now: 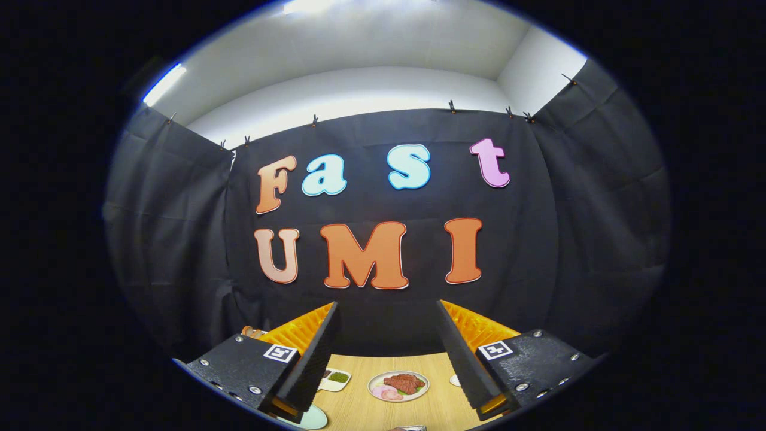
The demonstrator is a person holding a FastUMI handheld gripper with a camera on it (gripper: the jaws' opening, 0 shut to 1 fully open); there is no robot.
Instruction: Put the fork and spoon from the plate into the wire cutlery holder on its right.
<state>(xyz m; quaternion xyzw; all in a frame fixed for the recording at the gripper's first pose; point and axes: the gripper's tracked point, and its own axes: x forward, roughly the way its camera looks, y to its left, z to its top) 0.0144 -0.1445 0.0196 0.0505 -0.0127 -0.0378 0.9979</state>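
Note:
My gripper (387, 304) is open, its two fingers spread wide with nothing between them, raised and facing the booth's back wall. Low between the fingers lies a strip of the wooden table (359, 404). On it, a round plate (398, 385) carries pictured slices of meat and ham. A pale green plate (311, 419) peeks out by the left finger. A small bit of something metallic (410, 427) sits nearest to me; I cannot tell what it is.
A small white dish (335, 378) with green and dark sauces lies left of the meat plate. A white object's edge (455, 380) shows by the right finger. A small orange-brown item (251, 330) sits beyond the left finger. Black cloth walls close the booth.

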